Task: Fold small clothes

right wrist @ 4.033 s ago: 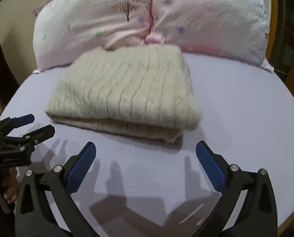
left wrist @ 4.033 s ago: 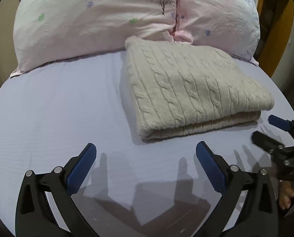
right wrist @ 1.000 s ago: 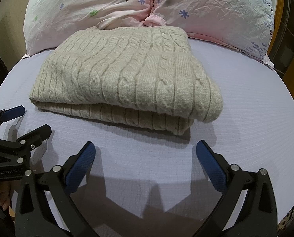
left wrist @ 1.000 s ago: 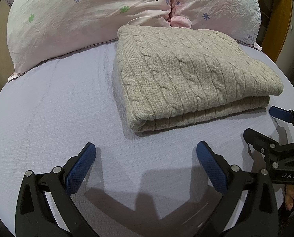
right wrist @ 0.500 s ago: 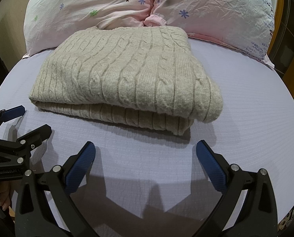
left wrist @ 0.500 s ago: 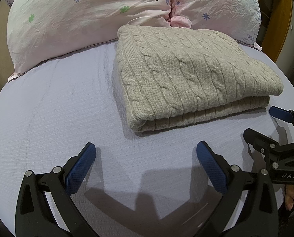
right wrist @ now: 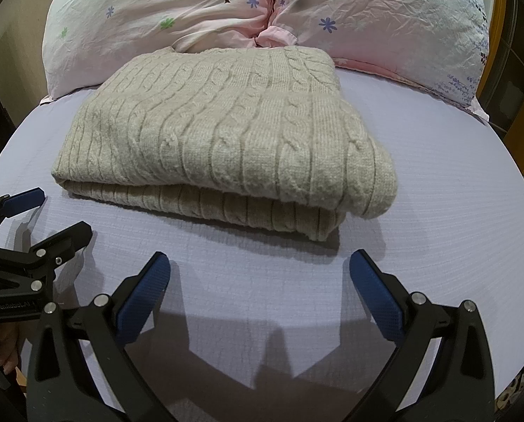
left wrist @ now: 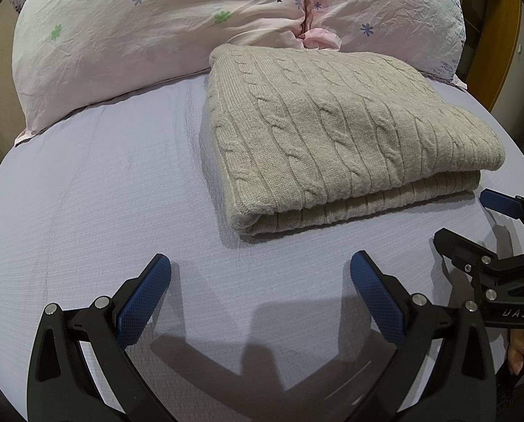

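Note:
A beige cable-knit sweater (left wrist: 335, 133) lies folded in a neat rectangle on the lilac bed sheet (left wrist: 96, 190), its far edge against the pillows. It also shows in the right wrist view (right wrist: 226, 133). My left gripper (left wrist: 260, 274) is open and empty, held just above the sheet in front of the sweater's near left corner. My right gripper (right wrist: 260, 274) is open and empty in front of the sweater's near right corner. Each gripper shows at the edge of the other's view: the right gripper (left wrist: 472, 221), the left gripper (right wrist: 47, 211).
Two pink floral pillows (left wrist: 163, 31) (right wrist: 385, 17) lean at the head of the bed behind the sweater. A wooden bed frame (left wrist: 497, 35) stands at the right edge. Bare sheet (right wrist: 455, 193) lies on both sides of the sweater.
Over the last four seconds both grippers moved a little closer to the folded sweater. In the last second nothing has visibly moved.

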### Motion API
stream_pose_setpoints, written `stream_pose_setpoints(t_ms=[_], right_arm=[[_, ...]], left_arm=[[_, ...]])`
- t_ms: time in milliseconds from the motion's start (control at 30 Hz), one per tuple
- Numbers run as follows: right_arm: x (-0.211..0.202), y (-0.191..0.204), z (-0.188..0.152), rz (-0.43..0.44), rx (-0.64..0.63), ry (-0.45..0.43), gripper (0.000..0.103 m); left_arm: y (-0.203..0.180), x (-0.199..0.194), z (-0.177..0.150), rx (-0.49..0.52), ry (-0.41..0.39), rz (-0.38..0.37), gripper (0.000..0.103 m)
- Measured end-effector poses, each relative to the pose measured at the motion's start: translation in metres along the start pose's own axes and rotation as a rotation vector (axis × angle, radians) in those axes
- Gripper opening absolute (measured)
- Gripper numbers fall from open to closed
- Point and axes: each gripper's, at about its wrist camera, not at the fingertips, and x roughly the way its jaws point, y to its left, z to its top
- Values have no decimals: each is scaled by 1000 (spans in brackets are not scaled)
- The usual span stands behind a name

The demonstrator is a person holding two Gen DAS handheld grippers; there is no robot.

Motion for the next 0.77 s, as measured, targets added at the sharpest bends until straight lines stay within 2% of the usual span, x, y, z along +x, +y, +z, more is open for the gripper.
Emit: stream_pose_setpoints(t_ms=[767], right_arm=[[0, 0, 0, 0, 0, 0, 101]], left_arm=[[0, 0, 0, 0, -7, 2, 102]])
